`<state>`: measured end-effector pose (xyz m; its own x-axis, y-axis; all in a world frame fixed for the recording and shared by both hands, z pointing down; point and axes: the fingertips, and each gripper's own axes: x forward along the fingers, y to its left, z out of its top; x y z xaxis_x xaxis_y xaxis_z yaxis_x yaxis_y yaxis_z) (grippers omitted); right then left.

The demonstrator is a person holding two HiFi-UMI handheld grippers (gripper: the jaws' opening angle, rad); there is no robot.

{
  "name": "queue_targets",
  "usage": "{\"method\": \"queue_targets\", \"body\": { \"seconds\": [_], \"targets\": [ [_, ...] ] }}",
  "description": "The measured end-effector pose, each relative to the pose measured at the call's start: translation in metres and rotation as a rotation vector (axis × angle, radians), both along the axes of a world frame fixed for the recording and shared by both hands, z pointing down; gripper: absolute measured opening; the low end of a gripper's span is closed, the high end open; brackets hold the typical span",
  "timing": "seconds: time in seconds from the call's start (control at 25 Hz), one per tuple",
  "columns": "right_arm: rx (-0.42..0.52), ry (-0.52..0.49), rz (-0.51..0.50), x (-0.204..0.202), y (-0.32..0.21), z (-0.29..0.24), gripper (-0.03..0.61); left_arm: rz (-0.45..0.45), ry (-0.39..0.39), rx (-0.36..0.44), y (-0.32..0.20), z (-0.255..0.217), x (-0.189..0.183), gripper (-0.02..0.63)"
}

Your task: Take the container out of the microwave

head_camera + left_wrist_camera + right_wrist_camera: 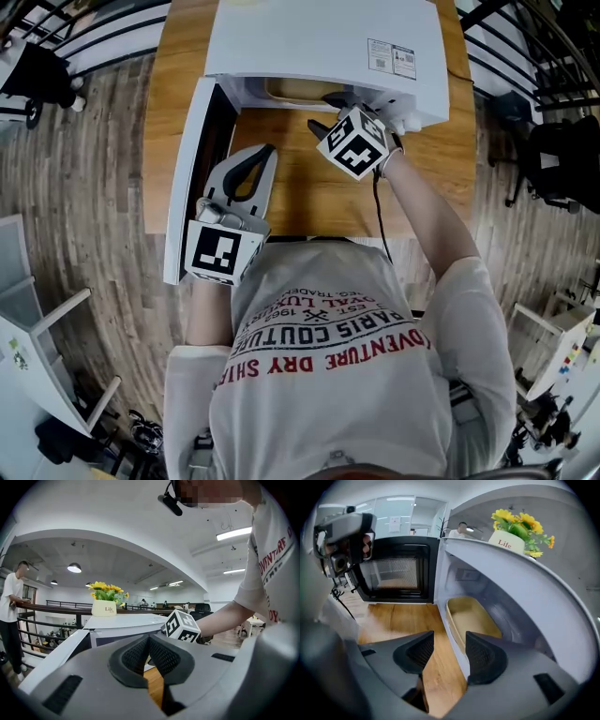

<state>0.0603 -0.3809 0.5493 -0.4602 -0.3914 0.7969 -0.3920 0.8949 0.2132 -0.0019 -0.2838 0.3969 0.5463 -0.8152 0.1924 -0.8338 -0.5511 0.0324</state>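
Note:
A tan shallow container [474, 617] lies inside the white microwave [323, 42]; in the head view only its front rim [300, 90] shows in the opening. The microwave door [192, 178] stands swung open to the left. My right gripper [450, 649] is open at the mouth of the cavity, and the container's near rim lies just past the gap between its pads. In the head view the right gripper [323, 111] reaches under the microwave's top edge. My left gripper [265, 152] hangs shut and empty above the table beside the door, its pads [159, 656] meeting at the tips.
The microwave stands on a wooden table [309, 202], with a black cable [378, 214] running over the table's front edge. A white pot of yellow flowers [507, 540] sits on top of the microwave. Railings and office chairs [553, 159] surround the table. A person [10, 611] stands far left.

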Motion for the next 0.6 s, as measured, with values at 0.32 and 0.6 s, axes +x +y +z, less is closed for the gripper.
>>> {"method": "queue_targets", "body": {
  "seconds": [0.32, 0.6],
  "targets": [
    [0.003, 0.180, -0.189, -0.019, -0.023, 0.034, 0.192, 0.007, 0.023, -0.030, -0.011, 0.005, 0.000, 0.017],
    [0.019, 0.275, -0.300, -0.027, -0.028, 0.052, 0.114, 0.007, 0.031, -0.047, -0.013, 0.010, -0.001, 0.017]
  ]
}}
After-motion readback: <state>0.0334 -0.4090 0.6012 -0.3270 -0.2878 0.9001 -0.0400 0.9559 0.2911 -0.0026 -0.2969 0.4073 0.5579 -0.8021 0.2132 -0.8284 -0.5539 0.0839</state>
